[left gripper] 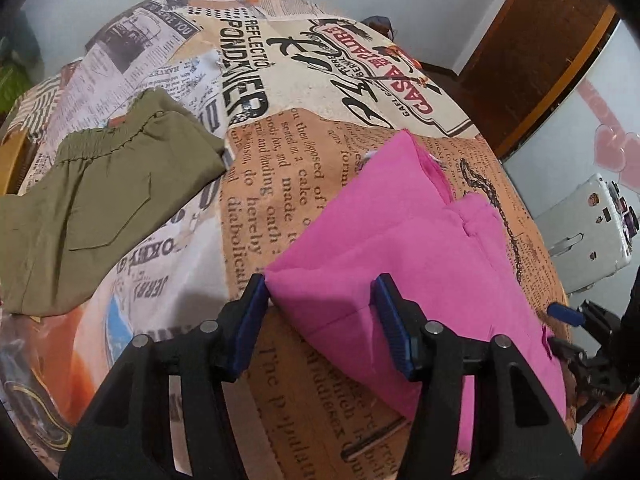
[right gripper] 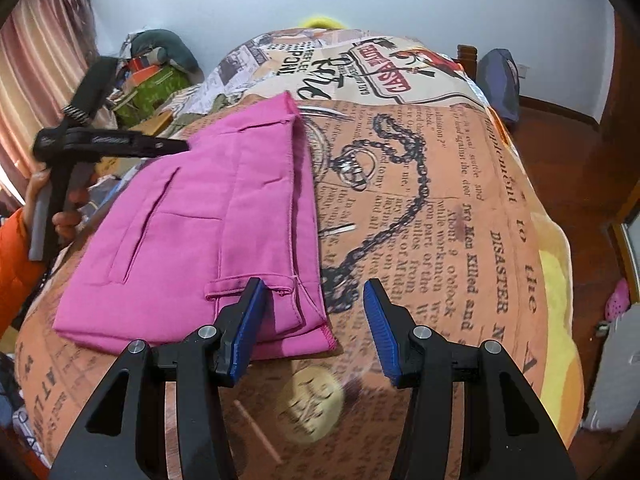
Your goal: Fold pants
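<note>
- Far left in my left wrist view, a pair of olive pants lies spread on the bed, elastic waistband up toward the headboard end. It looks set aside there, well apart from the work, so I judge it is either waiting its turn or already done with.
- The bed carries a newspaper-print cover, and that is my folding surface; there is no table here.
- Moving right, the pink pants lie flat on the cover, already doubled into a compact rectangle with the pocket side up.
- My left gripper hangs over the near left corner of that bundle. Its jaws stand spread, one pad at the corner's edge and the other over the fabric, but neither presses, so nothing is pinched. I read this as lining up to catch that corner for the next fold.
- From the right wrist view, the same pink pants sit left of centre, with a belt loop and hem near my fingers.
- My right gripper is spread too, straddling the near right corner: the left pad overlaps the hem, the right pad sits over bare cover. It holds nothing.
- Both grippers at matching near corners suggests a lift-and-fold away from me; uneven bites could skew the stack.
- At that view's far left, a hand in an orange sleeve holds the other tool.
</note>
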Demonstrator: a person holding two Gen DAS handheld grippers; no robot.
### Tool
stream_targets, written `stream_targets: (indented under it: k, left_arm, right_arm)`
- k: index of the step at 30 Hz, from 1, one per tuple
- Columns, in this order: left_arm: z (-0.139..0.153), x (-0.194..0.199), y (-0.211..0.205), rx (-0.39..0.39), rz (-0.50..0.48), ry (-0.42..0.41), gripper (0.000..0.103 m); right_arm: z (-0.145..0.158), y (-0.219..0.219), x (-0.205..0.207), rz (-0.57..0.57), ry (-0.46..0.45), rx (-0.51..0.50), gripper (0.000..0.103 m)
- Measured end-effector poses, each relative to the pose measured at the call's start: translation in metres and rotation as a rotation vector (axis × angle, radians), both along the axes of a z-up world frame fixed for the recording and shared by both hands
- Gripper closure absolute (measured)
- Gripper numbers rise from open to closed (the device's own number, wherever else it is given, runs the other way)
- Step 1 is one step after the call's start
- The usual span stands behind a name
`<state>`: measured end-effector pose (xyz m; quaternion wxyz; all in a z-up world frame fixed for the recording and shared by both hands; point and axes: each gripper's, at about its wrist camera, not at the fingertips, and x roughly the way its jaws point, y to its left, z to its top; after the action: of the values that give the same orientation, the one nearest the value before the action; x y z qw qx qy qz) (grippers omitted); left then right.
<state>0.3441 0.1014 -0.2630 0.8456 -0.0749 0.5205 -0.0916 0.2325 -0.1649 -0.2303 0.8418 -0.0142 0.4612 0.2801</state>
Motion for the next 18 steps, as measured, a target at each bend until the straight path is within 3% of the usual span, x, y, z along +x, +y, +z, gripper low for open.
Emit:
stream_targets:
  k: [1, 3, 6, 9, 18]
  left_arm:
    - [0.0, -0.001, 0.002, -0.006, 0.006, -0.001, 0.055]
    - [0.0, -0.003, 0.006, -0.007, 0.022, 0.0, 0.074]
    - [0.0, -0.007, 0.009, -0.011, 0.024, 0.009, 0.086]
    - [0.007, -0.018, 0.006, 0.034, 0.019, -0.016, 0.093]
    - [0.038, -0.08, 0.001, 0.113, 0.036, -0.082, 0.098]
  right_arm:
    - [0.0, 0.0, 0.001, -0.004, 0.0, -0.001, 0.056]
    - [0.001, 0.0, 0.0, -0.013, -0.004, -0.003, 0.056]
    - [0.004, -0.002, -0.003, -0.032, -0.009, -0.001, 0.056]
    - [0.01, -0.004, -0.007, -0.045, -0.016, 0.002, 0.056]
    - [0.04, -0.002, -0.023, -0.036, -0.083, 0.012, 0.056]
